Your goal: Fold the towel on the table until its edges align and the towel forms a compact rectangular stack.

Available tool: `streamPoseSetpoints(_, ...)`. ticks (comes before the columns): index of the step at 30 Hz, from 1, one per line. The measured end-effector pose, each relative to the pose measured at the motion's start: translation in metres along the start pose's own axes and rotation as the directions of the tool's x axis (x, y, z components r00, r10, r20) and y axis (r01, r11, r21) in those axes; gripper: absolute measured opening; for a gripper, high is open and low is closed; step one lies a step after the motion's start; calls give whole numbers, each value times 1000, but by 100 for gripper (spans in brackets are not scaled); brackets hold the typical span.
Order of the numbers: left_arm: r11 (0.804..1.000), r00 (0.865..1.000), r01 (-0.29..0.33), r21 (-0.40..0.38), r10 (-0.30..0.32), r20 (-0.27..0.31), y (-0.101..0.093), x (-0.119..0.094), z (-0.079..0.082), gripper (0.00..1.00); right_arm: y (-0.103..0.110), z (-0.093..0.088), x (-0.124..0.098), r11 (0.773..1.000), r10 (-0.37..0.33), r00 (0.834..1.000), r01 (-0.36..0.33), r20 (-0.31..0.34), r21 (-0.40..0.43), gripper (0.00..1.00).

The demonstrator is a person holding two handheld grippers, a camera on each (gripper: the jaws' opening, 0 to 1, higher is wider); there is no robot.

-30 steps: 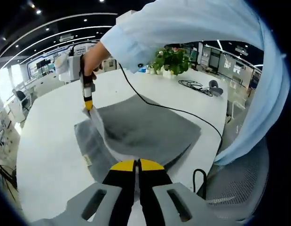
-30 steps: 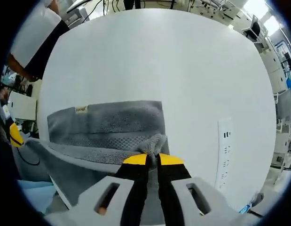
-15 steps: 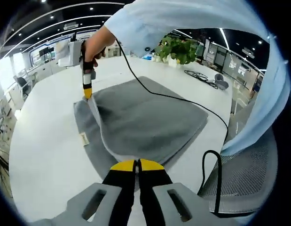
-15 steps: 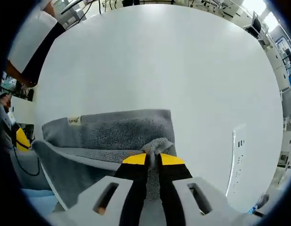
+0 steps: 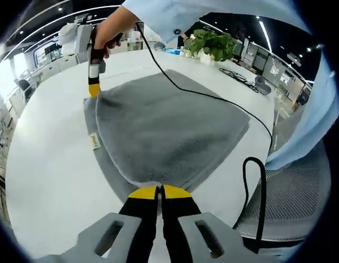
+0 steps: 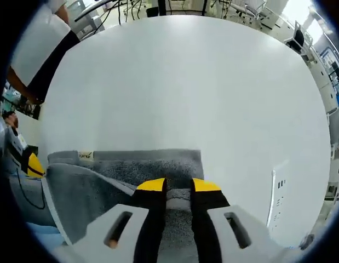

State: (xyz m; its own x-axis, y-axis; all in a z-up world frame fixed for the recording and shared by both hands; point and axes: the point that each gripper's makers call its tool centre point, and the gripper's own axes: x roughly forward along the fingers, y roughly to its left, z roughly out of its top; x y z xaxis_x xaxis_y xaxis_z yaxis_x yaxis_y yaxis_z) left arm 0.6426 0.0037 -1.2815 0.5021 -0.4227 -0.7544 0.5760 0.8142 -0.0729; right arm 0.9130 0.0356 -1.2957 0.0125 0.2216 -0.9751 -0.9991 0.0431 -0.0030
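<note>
My left gripper (image 5: 160, 192) is pinched closed on the near corner of the grey towel (image 5: 169, 129), spread on the white table (image 5: 43, 181) ahead. Farther off, my hand (image 5: 111, 27) holds the right gripper (image 5: 93, 90) pointing down, jaws parted over the towel's far corner.

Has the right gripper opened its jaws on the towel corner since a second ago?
Yes. The right gripper, earlier pinching a bunched corner, now stands open, and the towel lies flat on the table.

Both views look close along opposite corners of the grey towel (image 5: 164, 131) (image 6: 142, 170), sharing it.
</note>
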Motion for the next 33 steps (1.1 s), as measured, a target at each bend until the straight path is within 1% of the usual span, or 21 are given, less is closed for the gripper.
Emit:
streamPoseSetpoints(1,1000,1000,0,-3,0,-6,1,0,-2,2,0,0,2,1000,0,1000,0,-4,-8,15)
streamPoseSetpoints(4,1000,1000,1,-12,-1,-11,2,0,-4,2,2,5,-1,1000,-16,1000,16,27,-18,16)
streamPoseSetpoints(5,1000,1000,3,-11,-3,-13,0,0,-4,2,0,9,-3,999,-25,999,26,44,-21,17)
streamPoseSetpoints(7,1000,1000,5,-12,-5,-18,1,0,-5,2,-5,13,-5,999,-36,998,38,54,-31,17)
streamPoseSetpoints(11,1000,1000,7,-13,-7,-23,0,1,-7,2,-9,16,-7,998,-49,996,52,72,-35,17)
streamPoseSetpoints(12,1000,1000,8,-14,-8,-25,0,2,-7,2,-16,18,-4,998,-53,996,56,76,-36,17)
streamPoseSetpoints(13,1000,1000,8,-14,-8,-28,0,1,-8,2,-18,19,-4,998,-56,995,59,78,-37,17)
streamPoseSetpoints(15,1000,999,9,-17,-10,-31,0,1,-9,2,-18,19,-9,997,-64,994,68,85,-39,17)
streamPoseSetpoints(17,1000,999,9,-16,-10,-35,0,1,-10,2,-16,17,-14,997,-69,994,72,89,-38,17)
streamPoseSetpoints(19,1000,999,10,-18,-10,-34,0,1,-10,2,-20,14,-14,997,-70,994,73,80,-36,17)
streamPoseSetpoints(25,999,999,9,-32,-10,-41,1,1,-12,3,-22,2,-7,997,-66,996,68,61,-24,17)
streamPoseSetpoints(26,999,999,8,-33,-9,-41,1,1,-13,3,-24,2,-3,997,-65,996,66,59,-25,17)
streamPoseSetpoints(31,1000,999,4,-29,-5,-54,1,4,-16,3,-27,0,-4,998,-57,997,59,60,-21,16)
streamPoseSetpoints(33,1000,998,1,-29,-3,-57,1,5,-17,4,-23,-2,-5,998,-55,997,57,61,-20,16)
